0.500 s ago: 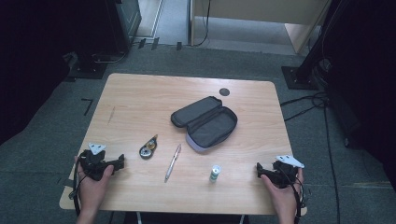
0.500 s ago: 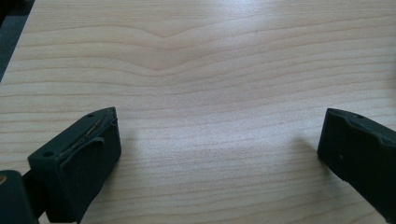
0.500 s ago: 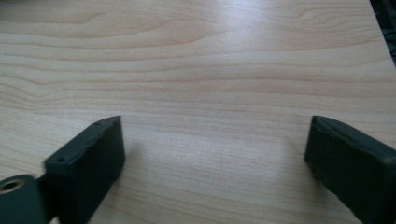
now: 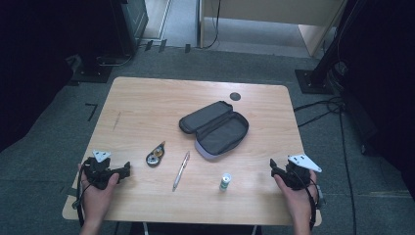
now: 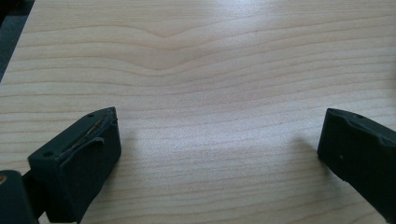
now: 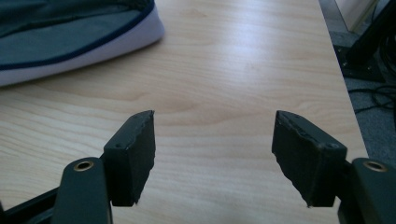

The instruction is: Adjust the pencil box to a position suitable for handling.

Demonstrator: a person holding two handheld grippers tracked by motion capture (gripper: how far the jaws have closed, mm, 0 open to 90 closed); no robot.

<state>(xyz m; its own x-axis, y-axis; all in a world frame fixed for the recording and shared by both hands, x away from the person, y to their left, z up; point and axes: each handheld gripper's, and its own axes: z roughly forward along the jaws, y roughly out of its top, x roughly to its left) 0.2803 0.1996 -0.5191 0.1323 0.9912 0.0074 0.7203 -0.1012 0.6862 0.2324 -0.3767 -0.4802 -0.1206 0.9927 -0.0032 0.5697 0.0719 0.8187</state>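
The small round thing (image 4: 155, 156) near the table's (image 4: 147, 103) front left corner is too small to name; I make out a dark rim and a brassy centre, no more. The little bottle (image 4: 225, 181) by the front edge has a green band, but its label can't be read. A dark disc (image 4: 235, 96) near the far edge could be a cap or a hole in the top, I can't tell which.

In the right gripper view the open case (image 6: 70, 37) is cut off by the top and left edges. In the left gripper view the right-hand jaw runs off the picture's side. Both forearms leave the high view at the bottom.
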